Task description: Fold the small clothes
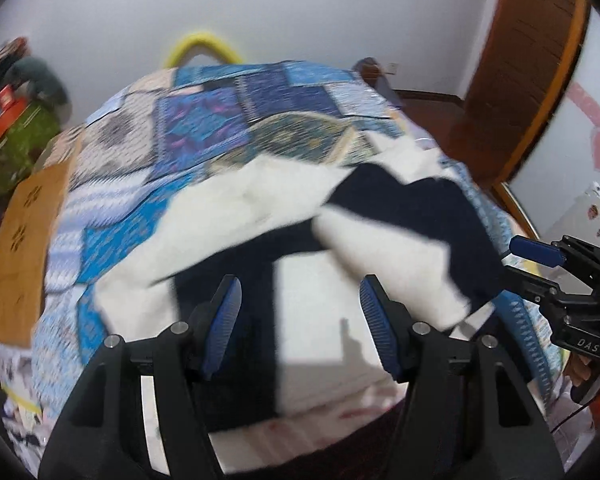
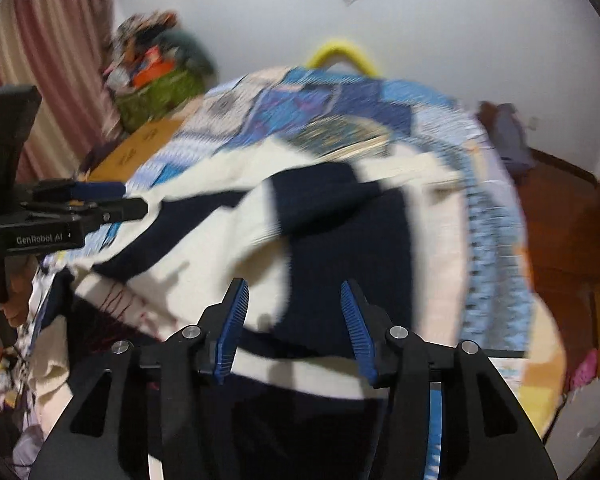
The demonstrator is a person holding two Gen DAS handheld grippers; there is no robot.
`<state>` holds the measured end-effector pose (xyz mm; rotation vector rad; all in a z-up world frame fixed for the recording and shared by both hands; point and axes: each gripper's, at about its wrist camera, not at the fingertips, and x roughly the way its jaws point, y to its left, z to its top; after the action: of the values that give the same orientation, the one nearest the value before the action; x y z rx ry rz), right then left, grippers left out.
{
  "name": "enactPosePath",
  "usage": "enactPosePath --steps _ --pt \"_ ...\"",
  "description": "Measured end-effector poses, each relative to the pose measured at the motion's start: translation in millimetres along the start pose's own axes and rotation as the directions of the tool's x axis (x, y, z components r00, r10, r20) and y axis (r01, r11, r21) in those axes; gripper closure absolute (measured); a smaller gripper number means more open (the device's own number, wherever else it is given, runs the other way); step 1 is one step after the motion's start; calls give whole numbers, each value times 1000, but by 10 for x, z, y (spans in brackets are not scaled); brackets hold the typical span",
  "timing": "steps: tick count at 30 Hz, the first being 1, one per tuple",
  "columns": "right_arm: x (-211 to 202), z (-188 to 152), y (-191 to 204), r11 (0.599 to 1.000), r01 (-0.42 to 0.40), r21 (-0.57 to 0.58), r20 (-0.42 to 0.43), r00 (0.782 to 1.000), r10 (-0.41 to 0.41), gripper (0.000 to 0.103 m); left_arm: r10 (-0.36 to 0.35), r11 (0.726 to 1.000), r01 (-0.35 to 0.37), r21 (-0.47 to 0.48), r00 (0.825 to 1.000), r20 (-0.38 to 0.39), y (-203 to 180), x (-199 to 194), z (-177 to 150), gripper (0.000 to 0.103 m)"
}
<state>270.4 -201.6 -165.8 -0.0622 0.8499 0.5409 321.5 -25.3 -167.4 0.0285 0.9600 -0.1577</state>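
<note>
Garment (image 1: 260,216), a cream-and-navy piece, lay rumpled on the patterned quilt (image 1: 204,120) near its front edge, while left gripper (image 1: 300,312) and right gripper (image 2: 294,312) hung above it, jaws apart and empty, apparently to select an edge for folding.

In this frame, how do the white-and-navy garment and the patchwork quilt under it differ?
The garment is plain white with broad navy bands; the quilt is busy blue patchwork. The garment lies rumpled with overlapping folds; the quilt lies spread flat over the bed. The garment covers only the near part of the quilt. Both are cloth and blurred.
</note>
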Motion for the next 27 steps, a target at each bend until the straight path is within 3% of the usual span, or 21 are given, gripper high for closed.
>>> enactPosePath --steps 4,10,13,14,16,17,18,27 --pt "-43 23 -315 996 58 70 19 998 -60 58 -12 996 14 83 999 -31 -445 266 254 42" --pt "243 -31 -573 986 49 162 -26 999 -45 58 -14 985 32 171 994 -107 -946 821 460 42" --pt "396 -105 -650 981 28 193 -62 998 -16 62 19 979 5 202 993 -118 -1073 1042 528 48" --pt "451 -129 -661 980 19 198 -75 997 -4 65 26 977 0 214 992 -120 -1106 1107 540 53" --pt "524 -177 -667 980 34 196 -94 995 -16 66 44 969 -11 248 991 -128 -1162 1225 546 73" --pt "535 -201 -665 980 38 193 -100 995 -19 66 59 965 -23 262 990 -131 -1178 1273 543 91" --pt "544 -212 -664 981 39 192 -101 995 -20 66 78 964 -44 262 989 -123 -1168 1294 545 92" --pt "534 -227 -670 982 39 183 -99 995 -21 67 63 986 -63 157 998 5 -611 529 536 95"
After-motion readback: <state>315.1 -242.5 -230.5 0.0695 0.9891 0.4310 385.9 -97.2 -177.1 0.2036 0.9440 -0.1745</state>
